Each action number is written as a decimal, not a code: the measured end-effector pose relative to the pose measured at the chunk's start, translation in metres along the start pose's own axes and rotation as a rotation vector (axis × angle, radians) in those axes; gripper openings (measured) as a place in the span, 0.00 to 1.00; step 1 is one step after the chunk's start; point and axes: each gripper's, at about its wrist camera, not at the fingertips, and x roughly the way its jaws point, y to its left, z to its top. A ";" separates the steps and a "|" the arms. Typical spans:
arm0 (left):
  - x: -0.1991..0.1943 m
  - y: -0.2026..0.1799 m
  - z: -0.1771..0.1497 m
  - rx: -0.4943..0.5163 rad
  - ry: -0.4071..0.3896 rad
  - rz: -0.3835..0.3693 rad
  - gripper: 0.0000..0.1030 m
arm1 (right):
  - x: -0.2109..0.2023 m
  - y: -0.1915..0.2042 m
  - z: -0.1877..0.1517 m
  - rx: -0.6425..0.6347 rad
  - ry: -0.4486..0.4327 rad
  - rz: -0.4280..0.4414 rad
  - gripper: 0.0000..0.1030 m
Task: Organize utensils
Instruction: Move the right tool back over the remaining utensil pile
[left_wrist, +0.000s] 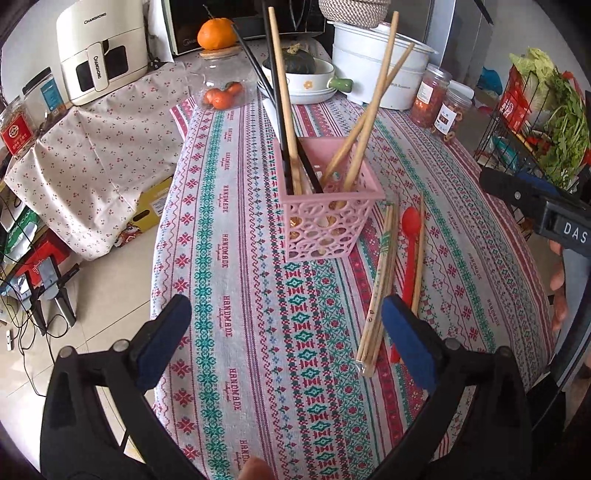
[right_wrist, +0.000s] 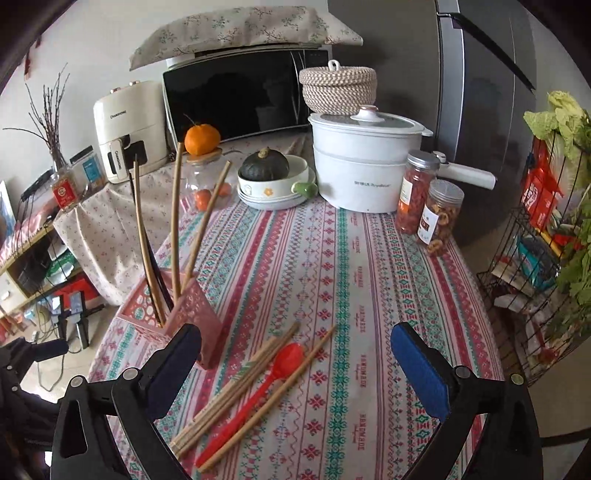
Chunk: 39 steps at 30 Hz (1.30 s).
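Observation:
A pink lattice basket stands on the patterned tablecloth and holds several wooden and black chopsticks upright. To its right lie a red plastic spoon, a wrapped bundle of wooden chopsticks and a single loose chopstick. My left gripper is open and empty, above the cloth in front of the basket. My right gripper is open and empty, above the spoon and loose chopsticks; it also shows at the right edge of the left wrist view.
At the table's far end stand a white electric pot, stacked bowls with a green squash, two snack jars and a glass jar with an orange on top. A wire rack of vegetables is at the right. The table's left edge drops to the floor.

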 end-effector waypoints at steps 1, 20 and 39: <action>0.003 -0.004 -0.001 0.014 0.008 0.000 0.99 | 0.008 -0.004 -0.005 0.008 0.032 -0.003 1.00; 0.031 -0.013 -0.012 0.042 0.104 0.019 0.99 | 0.108 -0.013 -0.041 0.051 0.390 -0.030 1.00; 0.031 -0.031 -0.016 0.104 0.051 0.016 0.99 | 0.111 -0.014 -0.050 -0.071 0.372 -0.066 1.00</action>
